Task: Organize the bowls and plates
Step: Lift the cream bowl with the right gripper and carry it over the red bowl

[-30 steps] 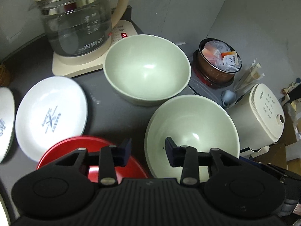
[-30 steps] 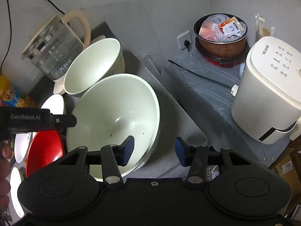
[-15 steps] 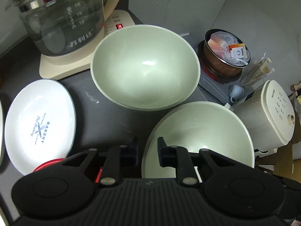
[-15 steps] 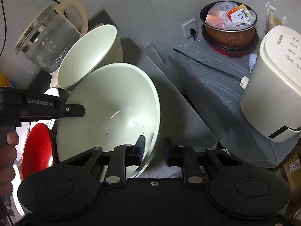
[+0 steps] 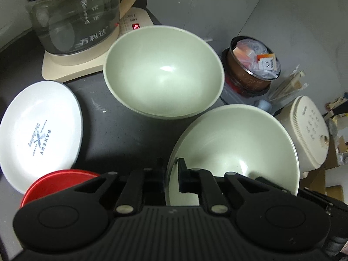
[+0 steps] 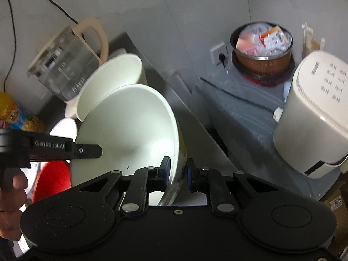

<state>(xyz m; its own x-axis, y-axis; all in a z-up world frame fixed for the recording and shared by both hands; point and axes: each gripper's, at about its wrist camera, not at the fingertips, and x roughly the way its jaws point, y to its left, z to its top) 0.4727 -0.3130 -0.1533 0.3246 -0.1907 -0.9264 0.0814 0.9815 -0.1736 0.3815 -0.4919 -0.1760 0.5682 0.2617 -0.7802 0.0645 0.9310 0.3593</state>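
Now both grippers' fingers (image 5: pixel 182 175) apparently pinch near bowl (image 5: pixel 235 143) rim, previously apart.

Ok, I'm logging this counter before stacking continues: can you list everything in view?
near bowl: one, pale green, gripped at its rim on both sides
far bowl: one, pale green, behind it by the kettle
bakery plate: one, white, left on the dark counter
red plate: one, front left
glass kettle: one, clear, on a cream base, back left
copper pot: one, brown, holding packets, back right
white appliance: one, right
snack bag: one, yellow, far left
left gripper: black, shut on the bowl's left rim
right gripper: black, shut on its right rim
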